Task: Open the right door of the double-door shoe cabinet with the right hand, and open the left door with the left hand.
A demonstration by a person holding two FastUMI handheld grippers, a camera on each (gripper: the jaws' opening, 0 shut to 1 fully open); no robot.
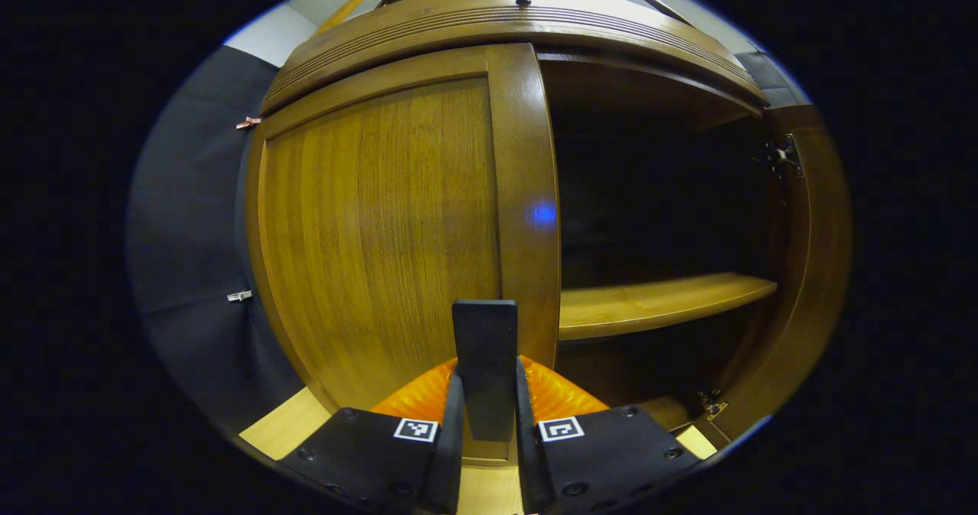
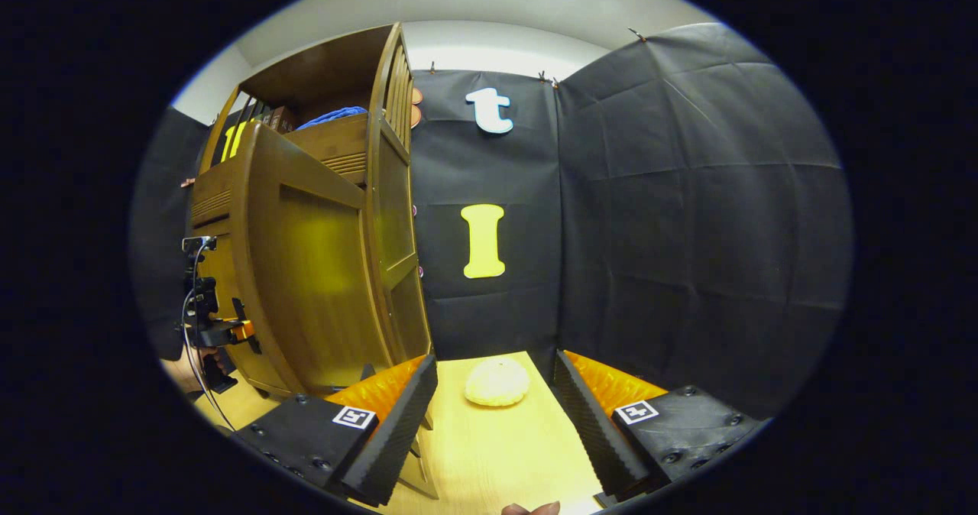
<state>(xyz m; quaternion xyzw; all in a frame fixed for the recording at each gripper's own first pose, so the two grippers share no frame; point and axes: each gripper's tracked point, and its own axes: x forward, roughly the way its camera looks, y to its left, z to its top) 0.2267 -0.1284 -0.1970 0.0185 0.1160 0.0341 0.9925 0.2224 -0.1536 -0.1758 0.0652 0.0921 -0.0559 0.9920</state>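
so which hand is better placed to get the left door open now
Left. The left gripper is shut on the dark handle at the left door, which looks closed. The right door already stands swung out, and the right gripper is open over the table, away from the cabinet.

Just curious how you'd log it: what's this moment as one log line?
right door: open | left door: closed | left gripper: shut on handle | right gripper: open
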